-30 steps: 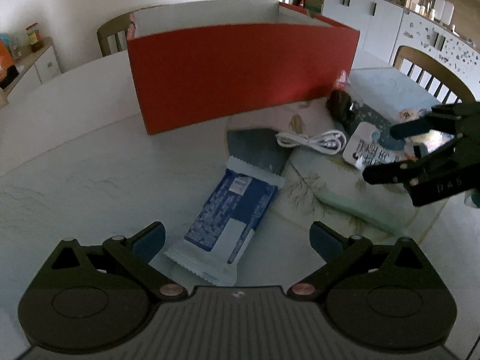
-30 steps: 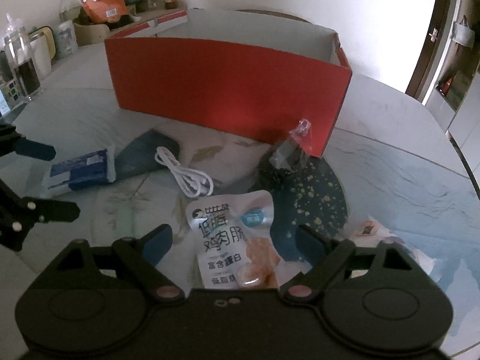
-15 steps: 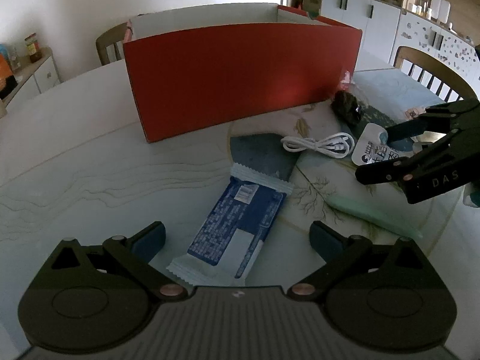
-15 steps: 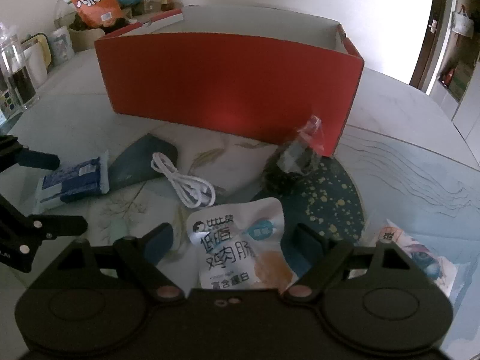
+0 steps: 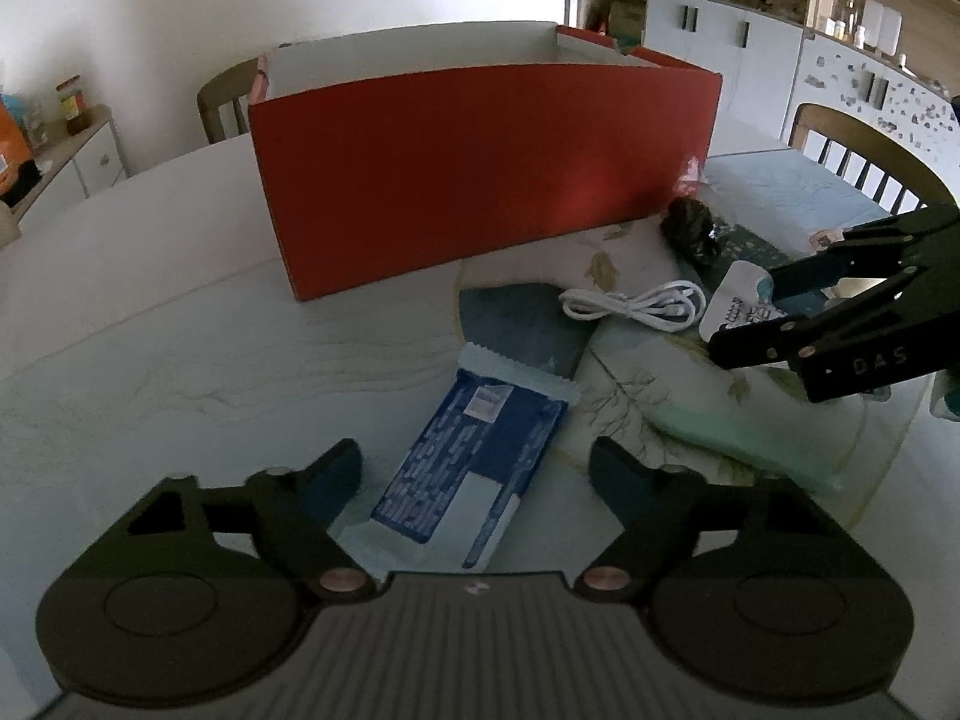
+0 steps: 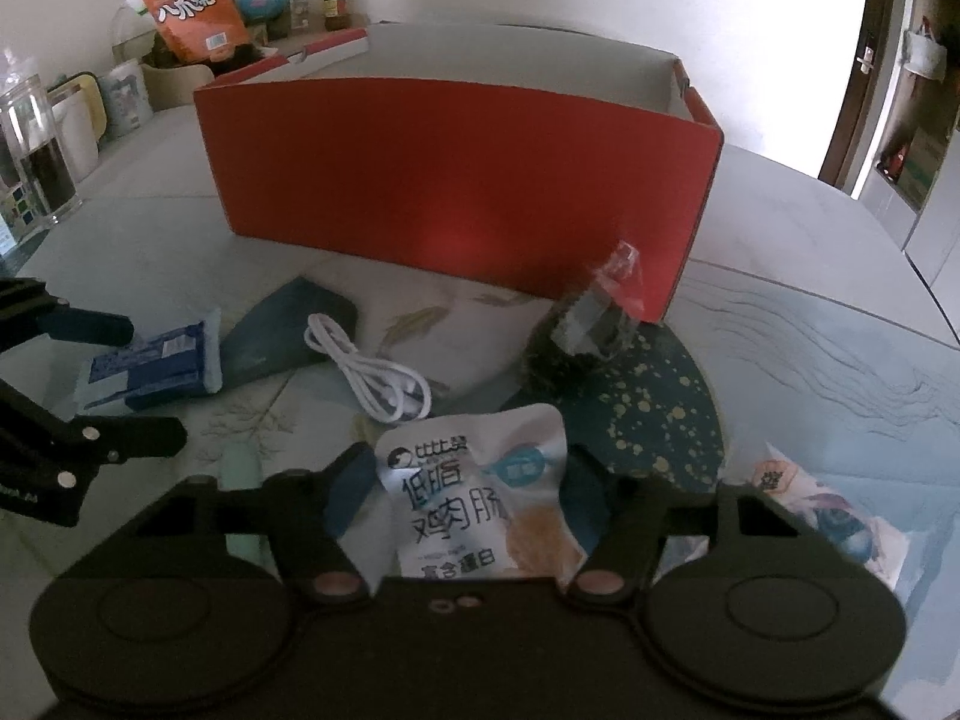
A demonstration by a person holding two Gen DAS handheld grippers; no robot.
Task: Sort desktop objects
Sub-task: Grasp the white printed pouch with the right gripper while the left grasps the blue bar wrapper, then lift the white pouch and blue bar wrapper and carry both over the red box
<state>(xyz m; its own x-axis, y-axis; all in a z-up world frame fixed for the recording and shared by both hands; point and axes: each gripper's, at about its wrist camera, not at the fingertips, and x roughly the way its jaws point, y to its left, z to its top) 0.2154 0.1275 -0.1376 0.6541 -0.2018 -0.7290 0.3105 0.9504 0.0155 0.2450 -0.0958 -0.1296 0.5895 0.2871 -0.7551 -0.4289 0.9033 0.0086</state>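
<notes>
The left gripper (image 5: 477, 468) is closing around the blue snack bar (image 5: 474, 468), which is lying flat between its jaws near the table's (image 5: 180, 372) front edge; the pads are not yet pressing it; the right gripper (image 6: 462, 492) is closing likewise over the white chicken pouch (image 6: 474, 492), lying between its jaws, still unpinched; the red box (image 6: 456, 180) is standing open toward the table's far edge; the white cable (image 6: 372, 372) is lying coiled between bar and pouch; a dark clear-wrapped packet (image 6: 582, 330) is sitting just beside the box's right corner.
</notes>
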